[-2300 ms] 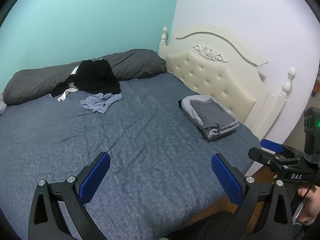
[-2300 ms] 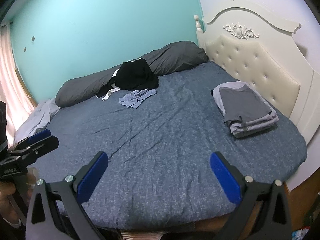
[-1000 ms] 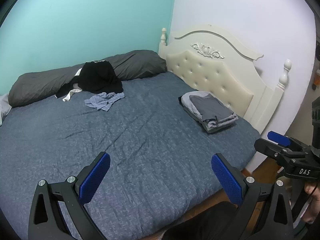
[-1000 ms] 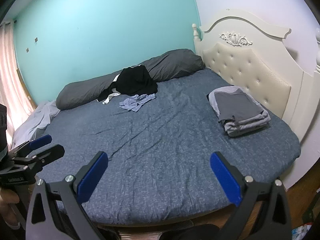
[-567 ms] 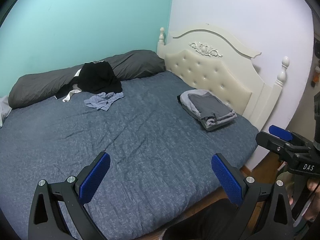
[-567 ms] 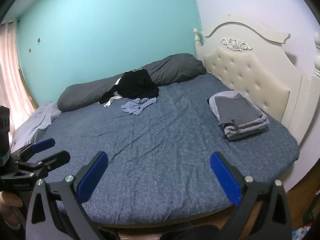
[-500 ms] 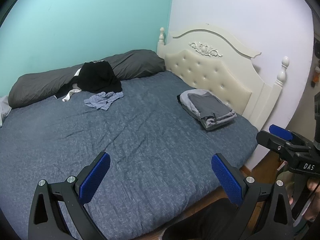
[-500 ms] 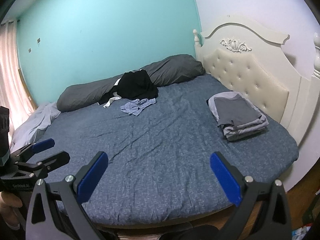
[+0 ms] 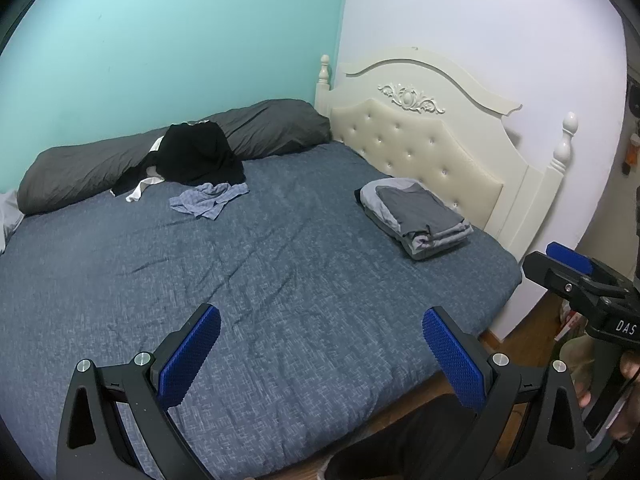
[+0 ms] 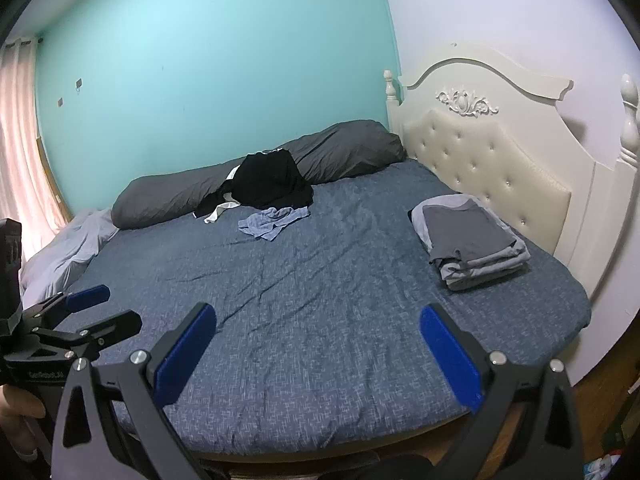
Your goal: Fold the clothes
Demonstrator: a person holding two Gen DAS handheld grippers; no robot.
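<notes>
A folded stack of grey clothes lies on the blue bed near the headboard. A crumpled light-blue garment and a black garment lie at the far side, the black one partly on a long grey pillow. My left gripper stands open over the bed's near edge, holding nothing. My right gripper is open too, empty, well back from all the clothes. Each gripper shows at the edge of the other's view.
A cream tufted headboard bounds the bed on the right. A long grey pillow runs along the teal wall. A pale sheet and a curtain are at the left. Wooden floor shows past the bed's corner.
Both grippers have drawn back from the bed, so the bed and clothes look smaller and farther. Both stay open; the clothes have not moved.
</notes>
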